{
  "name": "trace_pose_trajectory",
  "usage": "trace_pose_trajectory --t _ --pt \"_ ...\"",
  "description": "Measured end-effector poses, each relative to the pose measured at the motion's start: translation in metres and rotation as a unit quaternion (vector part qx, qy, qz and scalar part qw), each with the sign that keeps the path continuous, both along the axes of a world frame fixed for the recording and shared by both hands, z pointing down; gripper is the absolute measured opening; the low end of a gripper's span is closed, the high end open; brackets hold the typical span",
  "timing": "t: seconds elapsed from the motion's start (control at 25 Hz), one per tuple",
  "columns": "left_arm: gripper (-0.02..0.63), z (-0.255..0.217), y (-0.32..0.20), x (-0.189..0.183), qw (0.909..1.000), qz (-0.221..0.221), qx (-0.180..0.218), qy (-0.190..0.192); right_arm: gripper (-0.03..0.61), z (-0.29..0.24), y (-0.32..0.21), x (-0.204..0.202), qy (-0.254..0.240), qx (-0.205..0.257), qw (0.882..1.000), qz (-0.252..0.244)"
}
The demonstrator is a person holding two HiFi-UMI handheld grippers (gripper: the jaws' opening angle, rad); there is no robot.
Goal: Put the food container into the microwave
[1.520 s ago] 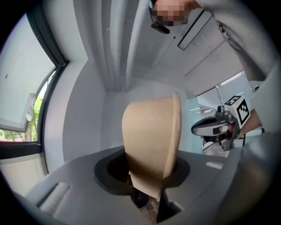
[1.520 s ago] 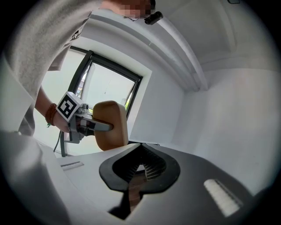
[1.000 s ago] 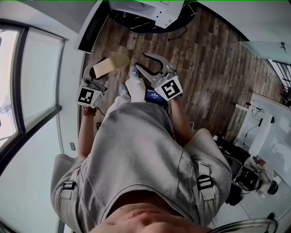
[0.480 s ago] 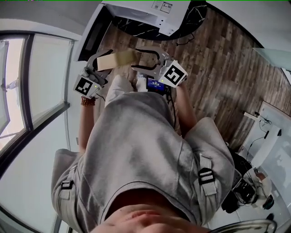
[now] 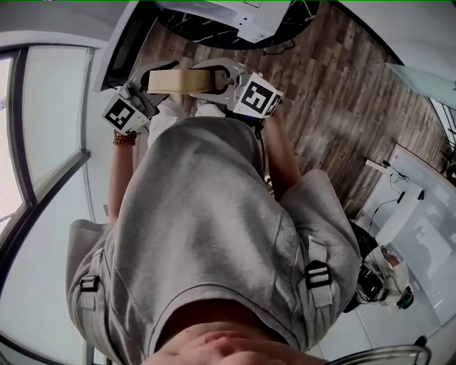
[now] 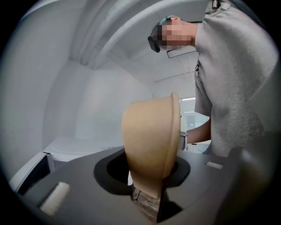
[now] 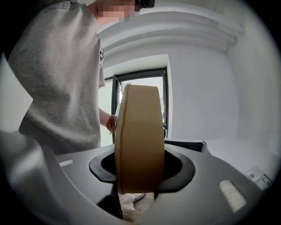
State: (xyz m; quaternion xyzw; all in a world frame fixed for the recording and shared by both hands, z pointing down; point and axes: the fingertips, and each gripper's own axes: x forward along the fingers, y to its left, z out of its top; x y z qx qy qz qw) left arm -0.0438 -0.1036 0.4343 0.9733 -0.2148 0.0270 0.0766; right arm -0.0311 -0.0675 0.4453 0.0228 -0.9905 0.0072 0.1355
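Observation:
The tan food container [image 5: 171, 80] hangs in front of the person's body, held between both grippers. My left gripper [image 5: 158, 78] is shut on its left end, and in the left gripper view the container [image 6: 151, 140] stands on edge between the jaws. My right gripper [image 5: 206, 80] is shut on its right end; in the right gripper view the container [image 7: 139, 140] fills the gap between the jaws. A white appliance [image 5: 235, 13], perhaps the microwave, stands on a dark counter [image 5: 288, 21] just beyond the container.
Wood-pattern floor [image 5: 335, 100] stretches to the right. A window [image 5: 50, 107] and a white wall lie to the left. A white desk with cables [image 5: 413, 207] stands at far right. The person's grey shirt [image 5: 214, 235] fills most of the head view.
The right gripper, open and apart from the container one second ago, has come in and closed on its right end. Both grippers and the container moved up toward the counter.

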Motion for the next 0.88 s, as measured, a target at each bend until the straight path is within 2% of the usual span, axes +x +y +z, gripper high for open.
trace_pose_trajectory --t 0.2,0.4,0.6,0.72,0.88 --pt "0.123 -0.006 -0.015 -0.003 0.9998 0.016 0.01 0.011 0.221 0.003 -0.012 0.0 0.027 0.008 1.0 0.007" --pt "0.123 0.004 -0.028 0.001 0.9997 0.02 -0.013 -0.007 0.224 0.013 -0.023 0.007 0.062 0.006 0.998 -0.007" --pt "0.135 0.01 -0.03 0.003 0.9998 0.002 -0.017 -0.012 0.221 0.018 -0.027 0.009 0.04 -0.027 0.999 -0.006" --pt "0.154 0.013 -0.034 0.0 0.9994 -0.025 -0.016 -0.018 0.219 0.02 -0.03 0.013 0.025 -0.044 0.999 0.003" --pt "0.186 0.004 -0.042 -0.015 0.9976 -0.068 -0.009 -0.003 0.219 0.015 -0.042 0.024 -0.021 -0.071 0.997 0.033"
